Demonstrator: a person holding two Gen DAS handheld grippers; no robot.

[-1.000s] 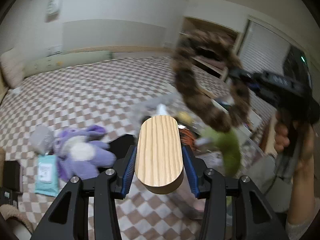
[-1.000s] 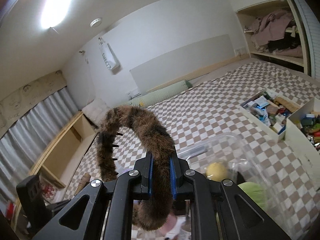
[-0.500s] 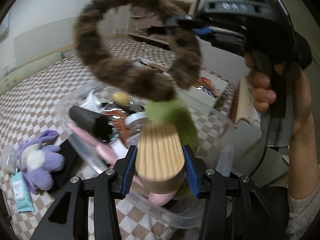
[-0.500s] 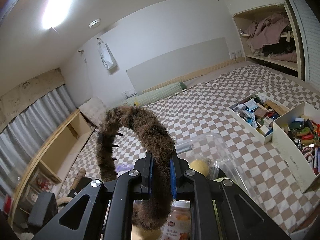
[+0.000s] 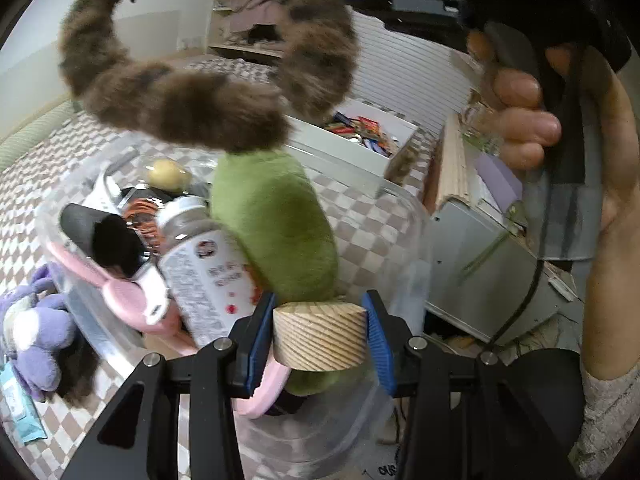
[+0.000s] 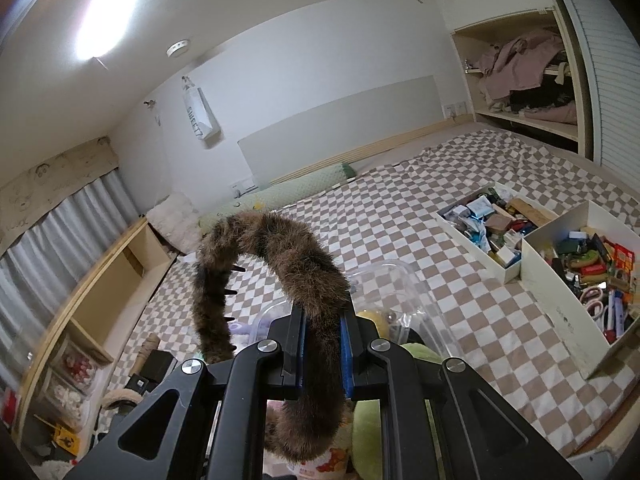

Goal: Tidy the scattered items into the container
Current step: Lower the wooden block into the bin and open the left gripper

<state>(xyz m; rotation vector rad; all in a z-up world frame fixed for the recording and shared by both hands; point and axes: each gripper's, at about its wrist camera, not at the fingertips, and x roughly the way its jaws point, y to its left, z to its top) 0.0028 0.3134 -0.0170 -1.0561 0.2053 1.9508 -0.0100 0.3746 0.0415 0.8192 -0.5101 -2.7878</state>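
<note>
left gripper (image 5: 320,336): pinches wooden block (image 5: 320,338), low centre of frame, over clear plastic container (image 5: 404,216) | right gripper (image 6: 323,354): clamps furry brown headband (image 6: 276,256), arching up centre frame | container: holds green plush (image 5: 276,224), bottle (image 5: 208,264), pink headband (image 5: 132,300)

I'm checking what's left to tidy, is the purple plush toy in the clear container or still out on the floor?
Out. The purple plush toy lies on the checkered floor beside the clear container, outside its wall.
</note>
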